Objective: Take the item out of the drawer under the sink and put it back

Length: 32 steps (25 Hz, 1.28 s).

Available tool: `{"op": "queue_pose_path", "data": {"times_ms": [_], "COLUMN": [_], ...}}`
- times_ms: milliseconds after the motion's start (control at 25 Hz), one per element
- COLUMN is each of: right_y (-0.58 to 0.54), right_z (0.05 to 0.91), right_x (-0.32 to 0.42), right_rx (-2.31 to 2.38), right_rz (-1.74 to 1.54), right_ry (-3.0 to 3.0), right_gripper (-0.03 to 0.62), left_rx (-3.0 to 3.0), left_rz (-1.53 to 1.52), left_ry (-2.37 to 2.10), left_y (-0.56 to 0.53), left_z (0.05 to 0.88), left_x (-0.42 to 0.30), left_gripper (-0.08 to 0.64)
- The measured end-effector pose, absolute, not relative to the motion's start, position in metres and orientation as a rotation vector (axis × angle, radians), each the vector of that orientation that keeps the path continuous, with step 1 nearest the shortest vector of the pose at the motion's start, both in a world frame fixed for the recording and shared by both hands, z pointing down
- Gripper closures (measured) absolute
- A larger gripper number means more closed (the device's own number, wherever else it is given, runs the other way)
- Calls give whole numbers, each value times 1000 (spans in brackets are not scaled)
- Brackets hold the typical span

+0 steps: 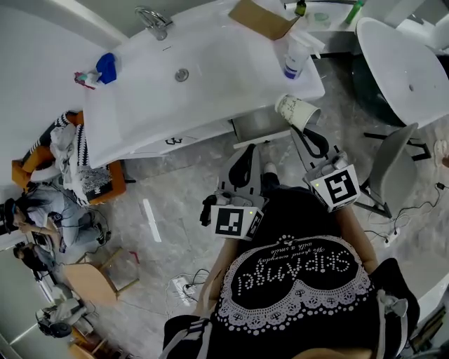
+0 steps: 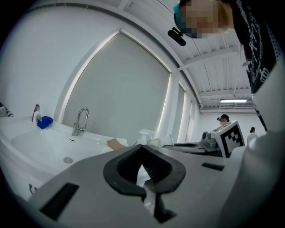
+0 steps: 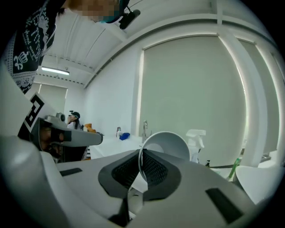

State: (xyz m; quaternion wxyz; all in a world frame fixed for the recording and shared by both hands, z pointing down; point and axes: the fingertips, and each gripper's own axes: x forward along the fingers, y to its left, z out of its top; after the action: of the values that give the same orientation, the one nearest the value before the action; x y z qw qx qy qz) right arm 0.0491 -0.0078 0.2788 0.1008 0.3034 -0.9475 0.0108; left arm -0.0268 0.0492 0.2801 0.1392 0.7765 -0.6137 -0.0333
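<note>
In the head view a white sink counter (image 1: 140,119) runs across the top, and the drawer (image 1: 261,125) under it stands pulled out. My right gripper (image 1: 313,137) is shut on the rim of a white paper cup (image 1: 297,112), which hangs tilted just right of the open drawer. The right gripper view shows the cup (image 3: 167,144) with its wall pinched between the black pads of that gripper (image 3: 141,162). My left gripper (image 1: 243,165) hangs below the drawer front, shut, with nothing in it. In its own view this gripper (image 2: 142,153) has its pads together.
On the counter are a faucet (image 1: 154,21), a blue item (image 1: 105,68), a spray bottle (image 1: 295,56) and a cardboard piece (image 1: 261,17). A grey chair (image 1: 393,168) stands right, a white tub (image 1: 407,63) beyond. An orange crate of clothes (image 1: 77,165) sits left; cables and a power strip (image 1: 182,286) lie on the floor.
</note>
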Motion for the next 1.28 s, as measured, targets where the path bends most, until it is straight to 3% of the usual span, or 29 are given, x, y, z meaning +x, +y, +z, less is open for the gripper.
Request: {"op": "queue_pose_path", "data": {"times_ms": [720, 1280], "right_y": [23, 27], "right_z": [262, 264], "right_x": [68, 57], "right_rx": [922, 836], "right_rz": [141, 133], "right_ry": [-2901, -2914], "right_gripper": [568, 568], "left_rx": [2425, 2301], "left_rz": [-65, -85], "left_ry": [-1668, -1708], "left_y": [46, 50], "left_z": [269, 280], "left_x": [11, -10], "left_gripper": [557, 557]}}
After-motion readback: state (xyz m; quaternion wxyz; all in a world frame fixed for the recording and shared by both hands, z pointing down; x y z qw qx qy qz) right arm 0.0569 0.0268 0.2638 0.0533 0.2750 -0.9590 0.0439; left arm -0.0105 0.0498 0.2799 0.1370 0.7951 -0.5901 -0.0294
